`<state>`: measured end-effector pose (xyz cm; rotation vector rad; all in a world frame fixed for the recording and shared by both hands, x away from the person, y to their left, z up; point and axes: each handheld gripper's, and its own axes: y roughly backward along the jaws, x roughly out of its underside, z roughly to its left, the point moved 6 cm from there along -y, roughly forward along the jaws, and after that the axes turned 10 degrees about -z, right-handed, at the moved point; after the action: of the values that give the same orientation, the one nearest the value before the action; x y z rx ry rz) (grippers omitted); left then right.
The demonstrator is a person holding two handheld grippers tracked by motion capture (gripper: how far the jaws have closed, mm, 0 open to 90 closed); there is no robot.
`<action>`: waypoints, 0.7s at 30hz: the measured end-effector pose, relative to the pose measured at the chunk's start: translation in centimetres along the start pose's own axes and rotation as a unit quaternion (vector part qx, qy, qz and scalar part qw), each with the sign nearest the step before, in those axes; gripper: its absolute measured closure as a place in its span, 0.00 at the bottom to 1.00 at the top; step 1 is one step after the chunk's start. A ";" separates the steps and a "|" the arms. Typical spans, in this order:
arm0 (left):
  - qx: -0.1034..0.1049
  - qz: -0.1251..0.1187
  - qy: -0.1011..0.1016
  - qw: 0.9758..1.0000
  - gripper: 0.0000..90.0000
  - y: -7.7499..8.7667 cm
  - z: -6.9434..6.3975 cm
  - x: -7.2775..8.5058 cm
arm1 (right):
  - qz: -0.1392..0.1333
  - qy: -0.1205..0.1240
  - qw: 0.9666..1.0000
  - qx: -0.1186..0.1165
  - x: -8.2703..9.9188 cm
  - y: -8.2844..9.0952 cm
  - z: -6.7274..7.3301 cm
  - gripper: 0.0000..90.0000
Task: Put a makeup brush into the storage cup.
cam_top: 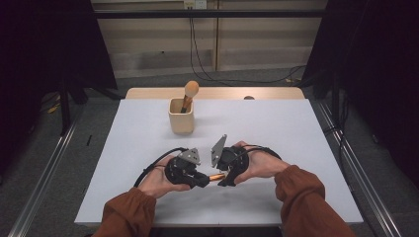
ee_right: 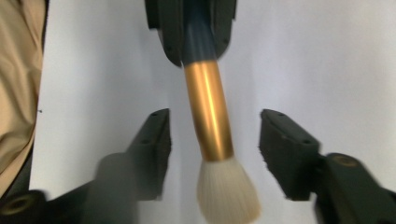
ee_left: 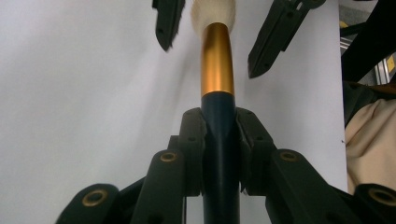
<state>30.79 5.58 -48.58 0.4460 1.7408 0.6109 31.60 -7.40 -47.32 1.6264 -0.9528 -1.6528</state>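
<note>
1. Sleeves of rust-brown cloth come in lowest in the high view; above them each hand carries a gripper, the two meeting nose to nose over the white table (cam_top: 276, 133).
2. Left gripper (ee_left: 219, 122) — jaws pressed together on the dark handle of a makeup brush (ee_left: 217, 65), which runs out level toward the other tool.
3. Right gripper (ee_right: 214, 140) — jaws spread, standing off on either side of the gold ferrule; neither pad touches it, and the white bristles sit between and just short of them.
4. The brush therefore hangs from the left grip alone, clear of the table, near its front edge.
5. Further back stands a pale cup (cam_top: 181, 117), upright, with a second brush (cam_top: 189, 94) leaning in it, head up.
6. Risks, as I judge them:
   - the left grip sits far down the handle, so the heavy head end could droop or swivel if the pinch is light;
   - the spread right jaws flank the ferrule closely — a sideways drift could knock the brush askew;
   - closing on the bristles rather than metal would crush or splay them.
7. Writing: none legible on brush, cup or grippers.
</note>
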 end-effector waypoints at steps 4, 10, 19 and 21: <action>-0.009 0.004 -0.003 1.000 0.83 0.5 0.1 0.4 | -0.010 -0.007 1.000 0.008 0.4 0.5 0.0 0.34; -0.019 -0.014 0.006 1.000 0.83 1.2 0.4 0.9 | -0.024 -0.024 0.999 0.022 1.2 1.1 -0.1 0.24; -0.027 -0.031 0.019 0.999 0.83 2.2 0.5 1.4 | -0.042 -0.049 0.997 0.031 2.6 1.7 0.0 0.21; -0.029 -0.035 0.024 0.999 0.83 2.3 0.5 1.4 | -0.046 -0.054 0.997 0.032 2.8 1.8 0.1 0.20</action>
<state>30.85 8.32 -48.34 0.3297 1.7715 0.6244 31.32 -10.70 -47.37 1.6609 -1.0069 -1.8048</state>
